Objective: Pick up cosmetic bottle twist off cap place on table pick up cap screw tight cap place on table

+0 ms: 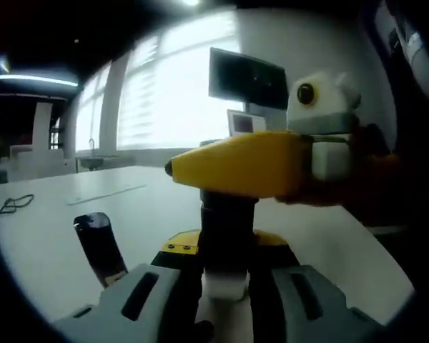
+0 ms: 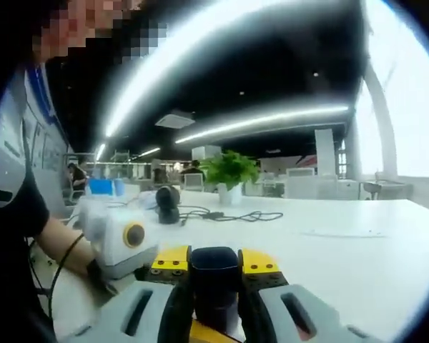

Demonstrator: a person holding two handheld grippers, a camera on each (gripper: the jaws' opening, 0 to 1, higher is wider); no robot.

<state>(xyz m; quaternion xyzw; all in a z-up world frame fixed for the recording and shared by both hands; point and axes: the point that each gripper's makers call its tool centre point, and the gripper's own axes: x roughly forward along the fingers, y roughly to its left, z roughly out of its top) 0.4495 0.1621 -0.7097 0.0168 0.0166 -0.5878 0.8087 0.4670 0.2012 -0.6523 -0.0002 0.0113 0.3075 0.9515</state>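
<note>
My left gripper (image 1: 225,304) is shut on the white lower part of the cosmetic bottle (image 1: 226,286), held upright just above the table. A dark cap (image 1: 229,218) sits directly on top of the white part. The yellow body of my right gripper (image 1: 243,168) reaches in from the right over the cap. In the right gripper view, my right gripper (image 2: 214,279) is shut on the dark cap (image 2: 214,275), which stands between its yellow-tipped jaws. I cannot tell whether the cap is loose or tight.
The white table (image 1: 64,207) stretches far to the left. On it stand a dark cylinder (image 1: 98,243), a cable (image 1: 11,206), a potted plant (image 2: 229,173) and a black device (image 2: 168,204). A monitor (image 1: 247,78) hangs behind. A person's arm (image 2: 57,246) is at the left.
</note>
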